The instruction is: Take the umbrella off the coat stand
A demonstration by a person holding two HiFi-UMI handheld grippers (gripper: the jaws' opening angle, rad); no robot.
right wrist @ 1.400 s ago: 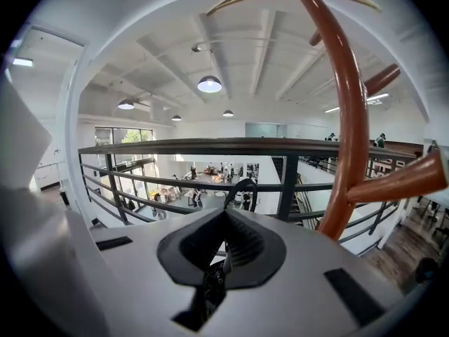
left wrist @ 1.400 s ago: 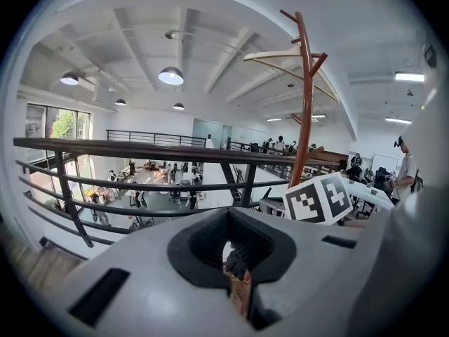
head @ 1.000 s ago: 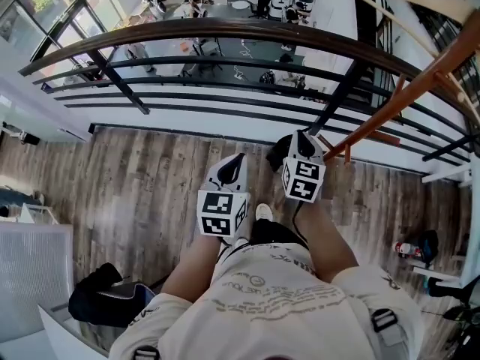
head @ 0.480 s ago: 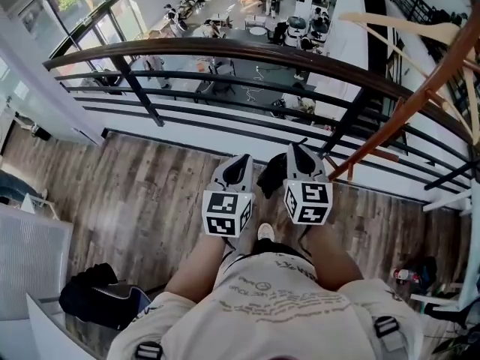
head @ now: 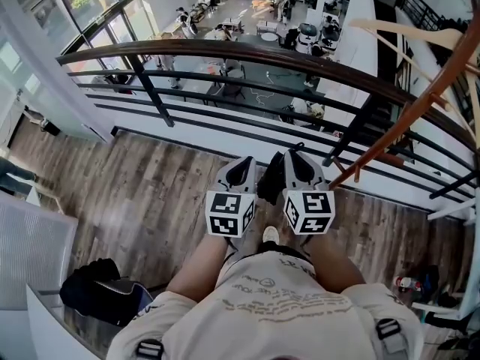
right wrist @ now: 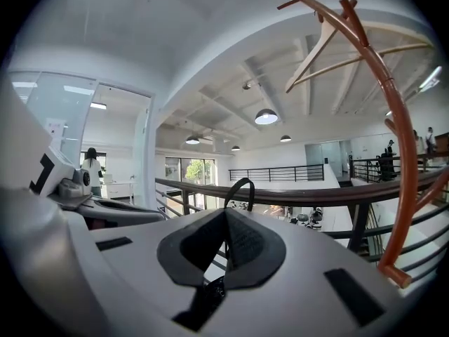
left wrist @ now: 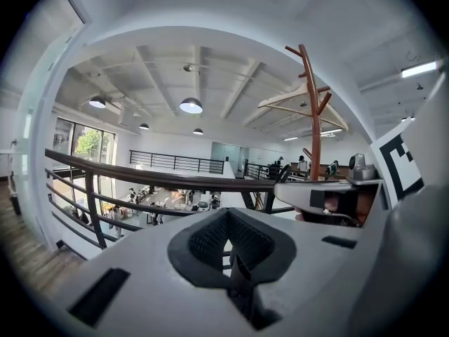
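Note:
A small folded black umbrella [head: 270, 180] hangs between my two grippers in the head view, away from the reddish-brown coat stand [head: 405, 118] leaning across the right. My right gripper [head: 296, 156] is shut on it. In the right gripper view its black strap loop [right wrist: 238, 192] rises above the closed jaws of the right gripper [right wrist: 226, 241], and dark fabric shows below them. My left gripper [head: 241, 167] sits right beside the umbrella, jaws shut. In its own view the left gripper [left wrist: 226, 248] shows nothing clearly held. The stand [right wrist: 396, 153] carries pale wooden hangers [head: 405, 32].
A dark curved railing [head: 225, 51] runs just ahead, with a lower floor beyond it. On the wooden floor a black bag [head: 97, 295] lies at lower left beside a white slatted panel [head: 30, 253]. Small items [head: 409, 283] sit at lower right.
Both grippers have drawn closer together and nearer my body. The right one has carried the umbrella away from the stand's pole, and the left one has closed in beside it.

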